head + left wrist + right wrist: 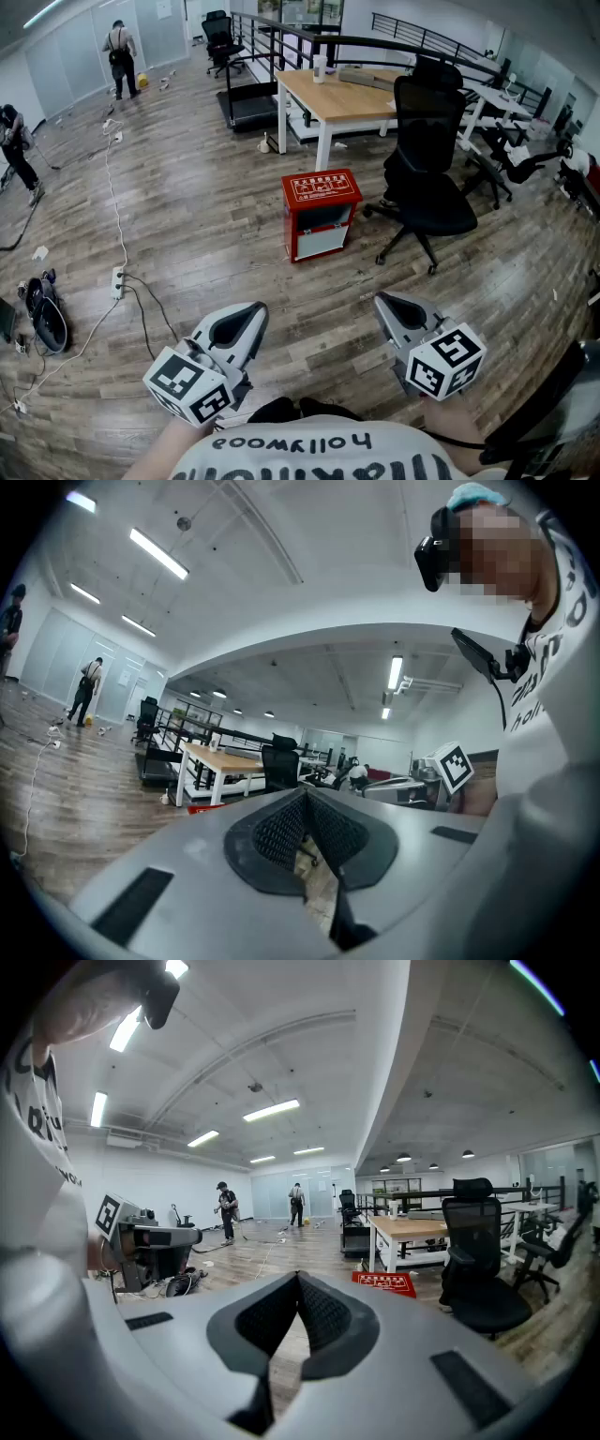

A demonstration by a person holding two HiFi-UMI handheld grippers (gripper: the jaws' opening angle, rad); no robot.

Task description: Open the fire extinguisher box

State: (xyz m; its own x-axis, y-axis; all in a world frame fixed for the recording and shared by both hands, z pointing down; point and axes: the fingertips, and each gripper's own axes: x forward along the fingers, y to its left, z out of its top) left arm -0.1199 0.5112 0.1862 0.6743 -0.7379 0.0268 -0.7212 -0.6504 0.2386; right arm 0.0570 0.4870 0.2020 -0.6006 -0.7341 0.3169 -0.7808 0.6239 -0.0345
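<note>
While the fire extinguisher box [321, 214] sits on the floor [206, 234] well ahead, your left gripper [251, 314] and right gripper [384, 305] are both closed, empty; arrive shut and you just shove it.

A red fire extinguisher box [321, 214] is seen standing shut on the wooden floor [206, 216]. A bench [342, 94] is set behind it, a black office chair [427, 169] just right of it. The left gripper [249, 319] and right gripper [388, 307] are held well short of it.
</note>
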